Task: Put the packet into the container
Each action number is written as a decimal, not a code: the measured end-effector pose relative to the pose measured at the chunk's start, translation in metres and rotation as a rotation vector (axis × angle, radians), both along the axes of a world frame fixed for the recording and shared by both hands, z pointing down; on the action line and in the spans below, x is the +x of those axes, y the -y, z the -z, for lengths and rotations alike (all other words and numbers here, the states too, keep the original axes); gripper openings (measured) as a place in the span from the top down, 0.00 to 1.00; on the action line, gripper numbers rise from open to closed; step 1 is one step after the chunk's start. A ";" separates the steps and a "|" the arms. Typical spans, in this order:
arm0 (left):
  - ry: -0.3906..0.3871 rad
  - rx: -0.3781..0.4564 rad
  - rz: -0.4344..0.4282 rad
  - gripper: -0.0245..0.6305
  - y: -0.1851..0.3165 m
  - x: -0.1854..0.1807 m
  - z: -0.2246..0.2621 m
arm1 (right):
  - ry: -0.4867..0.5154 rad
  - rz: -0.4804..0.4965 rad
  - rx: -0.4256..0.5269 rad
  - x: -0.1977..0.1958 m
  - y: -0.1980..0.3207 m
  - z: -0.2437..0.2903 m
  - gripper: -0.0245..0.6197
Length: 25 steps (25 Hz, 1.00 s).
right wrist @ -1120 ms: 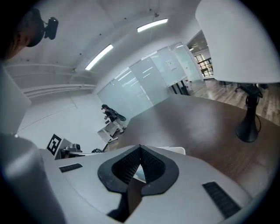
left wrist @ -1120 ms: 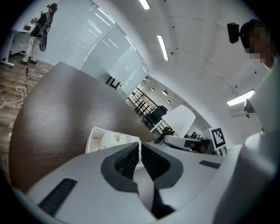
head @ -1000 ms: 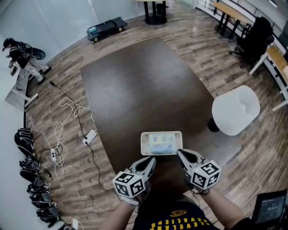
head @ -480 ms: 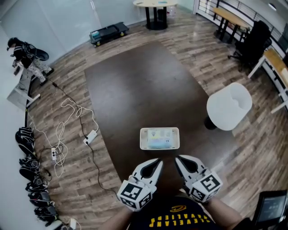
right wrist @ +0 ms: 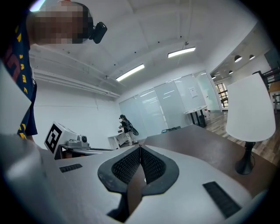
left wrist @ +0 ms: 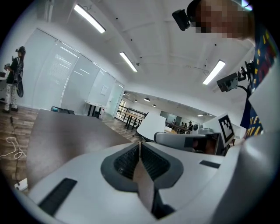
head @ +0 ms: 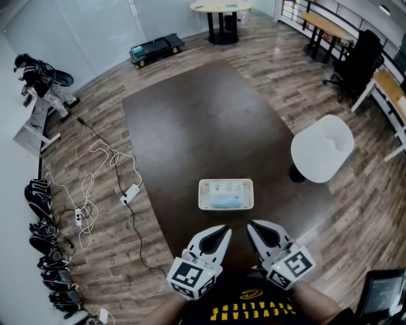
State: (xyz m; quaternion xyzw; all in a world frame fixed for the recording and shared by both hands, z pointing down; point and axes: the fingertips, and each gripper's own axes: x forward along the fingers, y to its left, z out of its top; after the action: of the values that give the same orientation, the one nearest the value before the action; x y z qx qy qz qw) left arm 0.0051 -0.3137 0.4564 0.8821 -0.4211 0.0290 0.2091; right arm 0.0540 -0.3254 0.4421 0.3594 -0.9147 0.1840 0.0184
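Note:
A white rectangular container (head: 226, 194) sits on the dark brown table (head: 196, 127) near its front end, with a pale blue and green packet (head: 224, 195) lying flat inside it. My left gripper (head: 223, 230) is below it, near the table's front edge, jaws shut and empty. My right gripper (head: 252, 227) is beside it, also shut with nothing held. Both are tilted upward: the left gripper (left wrist: 140, 143) and right gripper (right wrist: 140, 148) views show closed pads against the ceiling and room.
A white round chair (head: 322, 150) stands right of the table. Cables and a power strip (head: 129, 194) lie on the wood floor at left. A cart (head: 155, 47) and a round table (head: 220, 7) stand far back. A person (head: 44, 82) is at far left.
Both grippers drew back from the container toward the person's body and tilted up. The container with the packet stays on the table.

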 end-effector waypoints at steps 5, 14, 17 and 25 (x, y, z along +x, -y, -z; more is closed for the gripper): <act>0.019 0.017 -0.011 0.94 -0.002 -0.001 0.004 | 0.004 0.000 0.007 -0.005 -0.002 0.002 0.95; 0.020 0.021 -0.022 0.94 -0.003 -0.002 -0.002 | -0.013 0.006 0.020 -0.006 -0.004 0.000 0.95; 0.018 0.015 -0.025 0.94 -0.003 -0.002 -0.003 | -0.016 0.006 0.017 -0.005 -0.004 0.000 0.95; 0.030 0.010 -0.028 0.94 0.002 -0.003 -0.002 | -0.026 -0.005 0.012 -0.003 -0.004 0.001 0.95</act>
State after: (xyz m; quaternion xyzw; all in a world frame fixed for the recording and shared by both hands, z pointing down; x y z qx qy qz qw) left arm 0.0016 -0.3155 0.4583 0.8883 -0.4121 0.0431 0.1980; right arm 0.0506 -0.3215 0.4414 0.3640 -0.9147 0.1737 0.0274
